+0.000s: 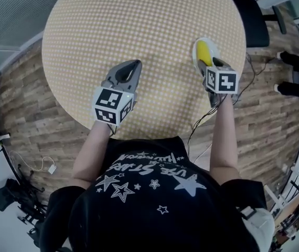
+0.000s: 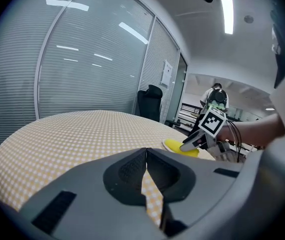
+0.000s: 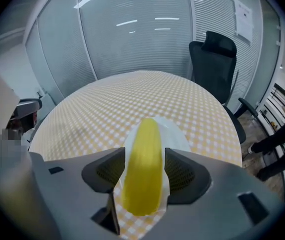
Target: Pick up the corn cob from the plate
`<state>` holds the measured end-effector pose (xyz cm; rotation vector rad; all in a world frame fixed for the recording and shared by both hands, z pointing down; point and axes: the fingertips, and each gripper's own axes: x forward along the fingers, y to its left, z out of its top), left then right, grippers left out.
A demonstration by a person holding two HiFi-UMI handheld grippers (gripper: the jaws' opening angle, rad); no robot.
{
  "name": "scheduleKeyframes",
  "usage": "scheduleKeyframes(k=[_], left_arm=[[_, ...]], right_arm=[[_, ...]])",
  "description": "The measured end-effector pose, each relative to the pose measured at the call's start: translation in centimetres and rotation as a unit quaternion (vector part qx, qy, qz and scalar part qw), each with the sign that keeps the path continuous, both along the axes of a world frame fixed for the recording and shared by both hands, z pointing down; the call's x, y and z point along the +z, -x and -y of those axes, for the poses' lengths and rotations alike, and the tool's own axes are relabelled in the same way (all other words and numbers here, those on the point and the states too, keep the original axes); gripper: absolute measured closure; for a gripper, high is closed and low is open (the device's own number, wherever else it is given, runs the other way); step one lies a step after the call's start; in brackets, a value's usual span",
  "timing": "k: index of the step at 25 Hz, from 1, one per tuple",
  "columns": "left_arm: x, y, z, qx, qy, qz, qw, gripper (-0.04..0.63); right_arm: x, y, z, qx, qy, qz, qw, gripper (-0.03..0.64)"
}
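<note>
A yellow corn cob (image 1: 203, 51) lies on a small white plate (image 1: 195, 55) at the right side of the round checked table (image 1: 139, 25). My right gripper (image 1: 215, 63) is angled down over the cob's near end. In the right gripper view the cob (image 3: 143, 164) runs lengthwise between the open jaws of the right gripper (image 3: 145, 156), with a sliver of plate (image 3: 175, 136) showing beside it. My left gripper (image 1: 133, 65) hovers over the table's near middle, shut and empty. The left gripper view shows its tips meeting (image 2: 146, 151), and the cob (image 2: 175, 146) far right.
A black office chair (image 1: 254, 20) stands beyond the table's right edge, also in the right gripper view (image 3: 217, 59). Someone's dark shoes (image 1: 296, 62) and cables lie on the wood floor at the right. Glass walls with blinds (image 3: 132, 29) ring the far side.
</note>
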<state>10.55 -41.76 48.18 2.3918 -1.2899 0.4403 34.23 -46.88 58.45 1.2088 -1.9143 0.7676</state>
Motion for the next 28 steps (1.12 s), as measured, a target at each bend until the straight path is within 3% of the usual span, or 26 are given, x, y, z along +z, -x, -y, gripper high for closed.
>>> scheduleKeyframes(k=[10,19,28], left_arm=[[1.3,0.1,0.3,-0.012,0.017,0.005,0.9998,0.588],[1.4,0.5,-0.2,-0.018,0.019,0.002,0.9997,0.588],[0.8,1.4,-1.1,-0.014,0.012,-0.003,0.9998,0.588]], right_arm=[[1.8,0.6,1.5,-0.040,0.050,-0.032,0.997,0.383],[2.3,0.3,2.6,-0.050,0.060,-0.056,0.995,0.380],[0.7,-1.0,2.5,-0.030,-0.015,-0.062,0.998,0.377]])
